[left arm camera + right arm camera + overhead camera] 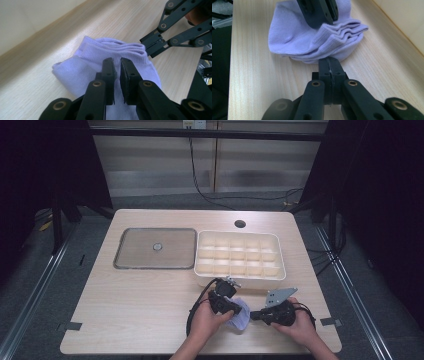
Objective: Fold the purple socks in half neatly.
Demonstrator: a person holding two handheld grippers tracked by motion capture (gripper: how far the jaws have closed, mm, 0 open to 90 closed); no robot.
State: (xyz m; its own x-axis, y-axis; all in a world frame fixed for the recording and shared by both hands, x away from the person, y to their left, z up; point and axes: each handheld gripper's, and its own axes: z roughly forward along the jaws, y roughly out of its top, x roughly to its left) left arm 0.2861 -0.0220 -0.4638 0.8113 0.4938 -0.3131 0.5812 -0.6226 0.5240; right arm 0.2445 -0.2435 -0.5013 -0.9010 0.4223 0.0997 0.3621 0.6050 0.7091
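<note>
While folded, sock (85, 65) between grippers (248, 312).

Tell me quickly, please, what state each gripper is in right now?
Left gripper: jaws slightly apart over the purple sock, not pinching it.
Right gripper: shut on the sock's edge.

A pale lilac ankle sock (100, 65) lay folded into a soft bundle on the light wooden table (140, 305), near the edge closest to the person and just in front of the white compartment tray (240, 254). Its ribbed cuff layers were stacked together along one side, forming several neat ridges. The rest of the fabric was smooth and slightly rumpled, with a rounded outer edge. The bundle rested flat on the tabletop, its folds bunched rather than spread out.
</note>
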